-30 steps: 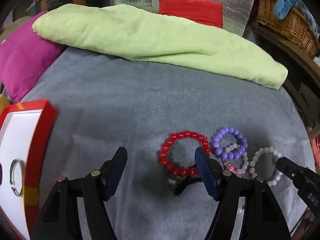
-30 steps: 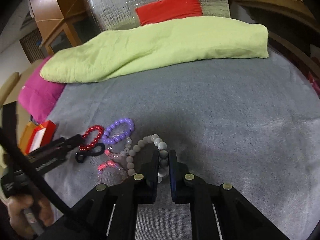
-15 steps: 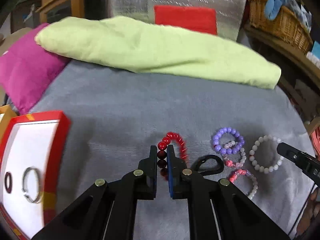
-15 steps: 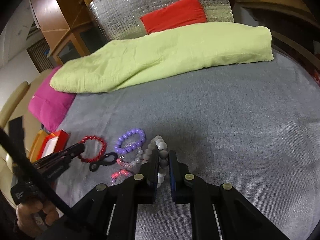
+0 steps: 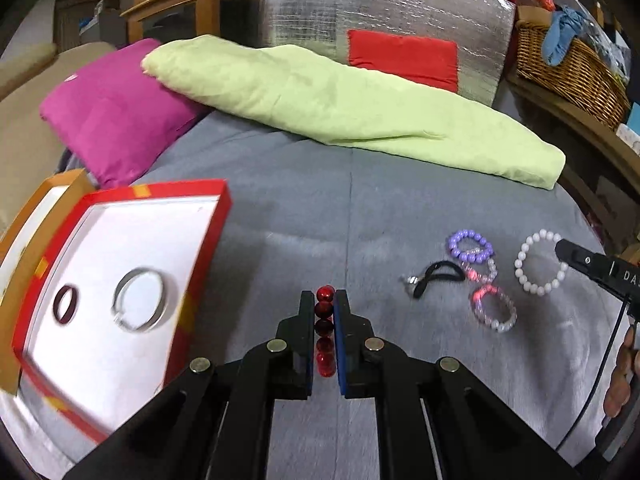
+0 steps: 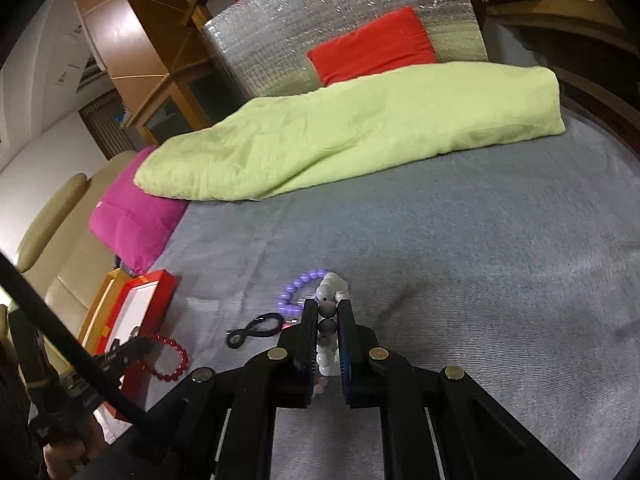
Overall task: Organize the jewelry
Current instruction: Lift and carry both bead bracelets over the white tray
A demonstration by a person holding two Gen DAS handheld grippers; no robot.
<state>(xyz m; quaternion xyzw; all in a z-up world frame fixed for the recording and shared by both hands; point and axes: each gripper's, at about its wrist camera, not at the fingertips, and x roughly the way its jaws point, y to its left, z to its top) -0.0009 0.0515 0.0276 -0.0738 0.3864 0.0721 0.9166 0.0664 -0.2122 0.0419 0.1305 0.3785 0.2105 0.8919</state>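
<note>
My left gripper (image 5: 323, 300) is shut on a red bead bracelet (image 5: 325, 322), whose beads run in a line between the blue pads. It is held above the grey blanket, just right of the red box (image 5: 208, 240). The box's white inside holds a silver bangle (image 5: 140, 298) and a dark ring (image 5: 65, 305). My right gripper (image 6: 326, 308) is shut on a white bead bracelet (image 6: 331, 286). In the right wrist view the red bracelet (image 6: 172, 356) hangs from the left gripper (image 6: 136, 350) beside the box (image 6: 156, 280).
A purple bracelet (image 5: 469, 245), a black hair tie (image 5: 436, 276) and pink bracelets (image 5: 494, 308) lie on the grey blanket (image 5: 360, 208). A green folded cloth (image 5: 340, 96) and a magenta cushion (image 5: 112, 120) lie at the back. A wicker basket (image 5: 572, 68) stands at the far right.
My left gripper closed on the red bracelet, lifted it and carried it left, next to the red box. The right gripper, still shut on the white bracelet, rose a little.
</note>
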